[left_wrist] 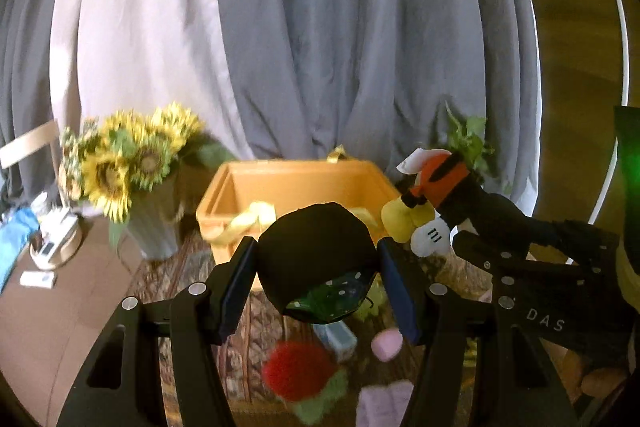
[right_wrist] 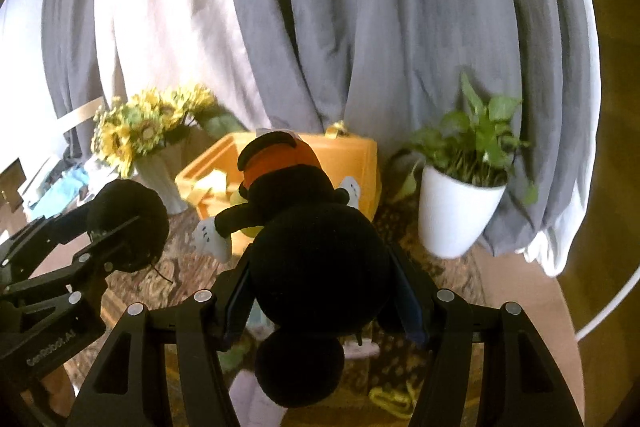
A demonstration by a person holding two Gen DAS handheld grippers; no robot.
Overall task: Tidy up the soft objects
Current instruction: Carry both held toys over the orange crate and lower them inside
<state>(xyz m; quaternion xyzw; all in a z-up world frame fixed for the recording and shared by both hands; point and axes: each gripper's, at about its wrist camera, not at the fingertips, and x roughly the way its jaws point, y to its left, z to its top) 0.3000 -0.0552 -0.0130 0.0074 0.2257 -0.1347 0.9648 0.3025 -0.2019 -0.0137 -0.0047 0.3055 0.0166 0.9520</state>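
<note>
Left gripper (left_wrist: 318, 267): its two fingers are closed against the sides of a round black plush (left_wrist: 316, 247) with a green dotted patch underneath, holding it in the air in front of the box.
Right gripper (right_wrist: 320, 287): its fingers are pressed in on the large black head of a mouse plush (right_wrist: 316, 267), gripping it off the surface; one round ear hangs below the fingers.
Mouse plush: hangs body-forward, with orange shorts, yellow shoes and white gloves pointing toward the box.
Orange box (left_wrist: 296, 187): open-topped, standing on the patterned surface (left_wrist: 248, 327) just beyond both held toys; something yellow lies inside.
Other soft things on the surface: a red fuzzy toy with green trim (left_wrist: 298, 373), a small pink item (left_wrist: 386, 345) and a pale lilac item (left_wrist: 384, 403), all blurred, below the left gripper.
Sunflowers (left_wrist: 128, 159): in a pale vase to the left of the box.
Potted plant (right_wrist: 460, 195): green leaves in a white pot, to the right of the box.
Backdrop: grey and white curtains (left_wrist: 340, 47) hanging behind everything.
</note>
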